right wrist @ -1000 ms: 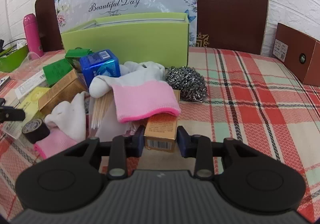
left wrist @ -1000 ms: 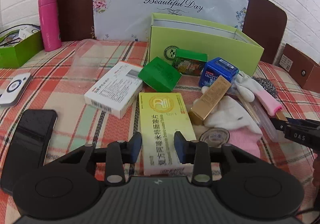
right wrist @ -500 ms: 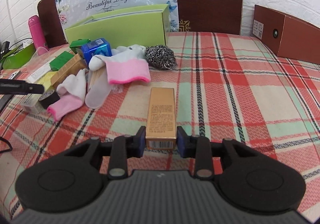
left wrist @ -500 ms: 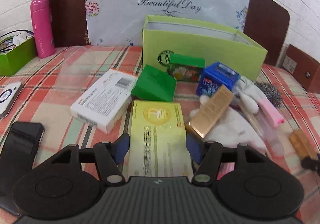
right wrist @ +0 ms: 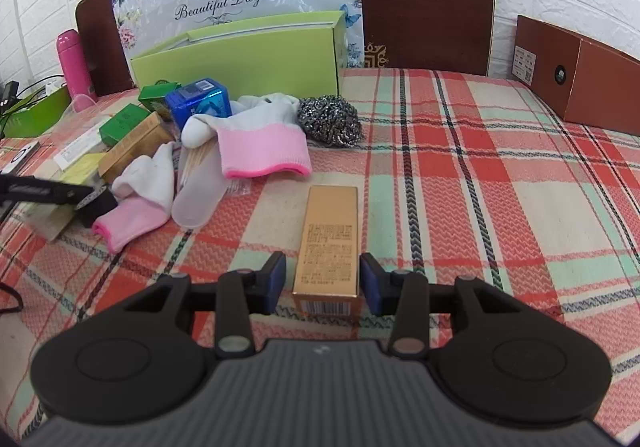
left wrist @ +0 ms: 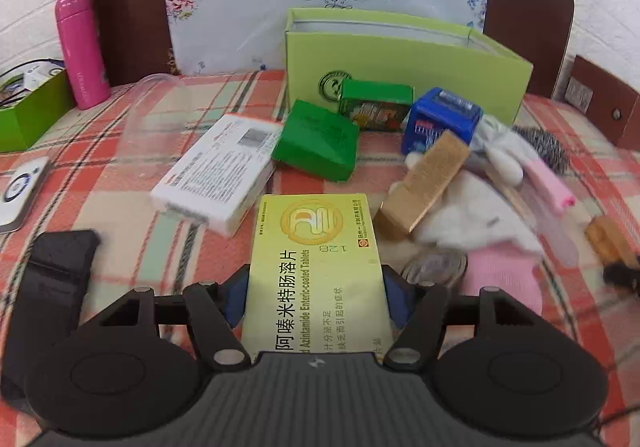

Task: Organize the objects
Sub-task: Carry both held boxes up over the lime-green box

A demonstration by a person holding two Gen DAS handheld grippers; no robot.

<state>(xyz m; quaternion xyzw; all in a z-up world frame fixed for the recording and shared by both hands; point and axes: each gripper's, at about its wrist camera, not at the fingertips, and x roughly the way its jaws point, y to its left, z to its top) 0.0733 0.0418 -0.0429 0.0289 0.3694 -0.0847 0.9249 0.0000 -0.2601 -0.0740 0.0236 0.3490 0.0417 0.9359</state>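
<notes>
1. While its jaws are opening, the left gripper (left wrist: 316, 301) straddles the near end of the yellow medicine box (left wrist: 316, 267), which lies flat on the plaid cloth (left wrist: 120, 183) in front of the light-green open box (left wrist: 400, 67); the pads stand at its sides, not visibly pressing.
2. The right gripper (right wrist: 323, 283) is also opening its jaws (a clear gap shows on each side), with the gold carton (right wrist: 330, 243) lying flat between them, well to the right of the light-green open box (right wrist: 240, 59) and nearer the camera.
3. Just in front of that green box sit two dark-green packets (left wrist: 316, 139), a blue box (left wrist: 440, 119) and a second gold carton (left wrist: 424, 183).
4. White-and-pink socks (right wrist: 260, 135) and a steel scourer (right wrist: 330, 121) lie by its right corner.
5. A pink flask (left wrist: 82, 47) stands well to its left.
</notes>
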